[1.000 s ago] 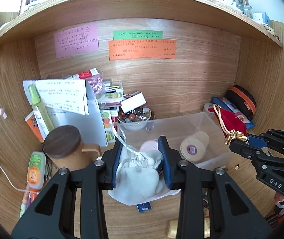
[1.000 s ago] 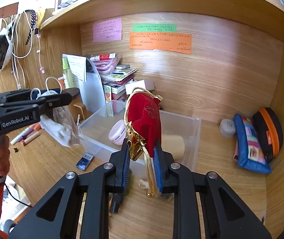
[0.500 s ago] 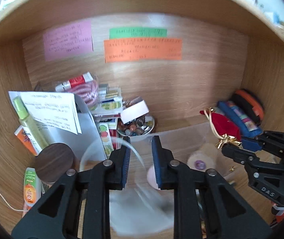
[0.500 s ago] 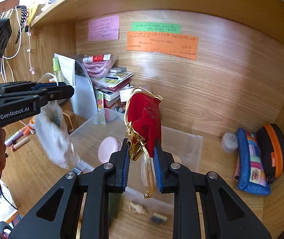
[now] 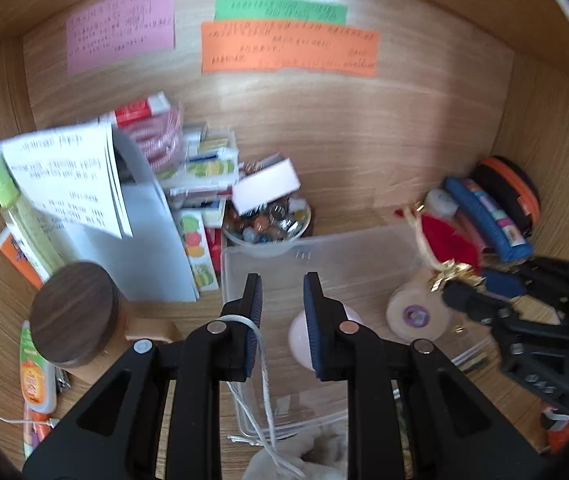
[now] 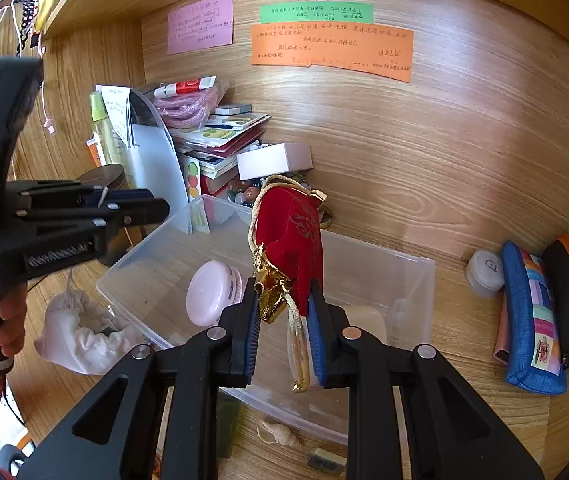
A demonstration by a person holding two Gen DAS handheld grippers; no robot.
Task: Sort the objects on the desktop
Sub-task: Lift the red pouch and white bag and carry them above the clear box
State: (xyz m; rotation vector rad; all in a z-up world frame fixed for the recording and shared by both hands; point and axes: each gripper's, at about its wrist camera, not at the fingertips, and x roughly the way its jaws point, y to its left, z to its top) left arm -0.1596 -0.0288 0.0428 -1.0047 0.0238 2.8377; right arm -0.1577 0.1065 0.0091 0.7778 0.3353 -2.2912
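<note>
My right gripper [image 6: 282,304] is shut on a red velvet pouch [image 6: 292,236] with gold cord and holds it above a clear plastic bin [image 6: 412,264]. The pouch also shows in the left wrist view [image 5: 448,240]. My left gripper [image 5: 282,296] is open over the bin's near left corner [image 5: 244,412]. A white drawstring bag [image 6: 80,332] lies on the desk outside the bin; its cord [image 5: 260,344] is draped over my left finger. In the bin lie a pink round case [image 6: 208,292] and a roll of tape [image 5: 416,312].
A wooden-lidded jar [image 5: 74,316], a white file holder with papers [image 5: 152,240], stacked books [image 6: 220,136] and a bowl of beads [image 5: 268,224] crowd the left and back. Pencil cases [image 6: 532,312] stand at the right wall. A seashell [image 6: 276,432] lies before the bin.
My left gripper opened and let the white bag drop to the desk beside the bin, then moved forward over the bin. The right gripper carried the red pouch forward over the bin.
</note>
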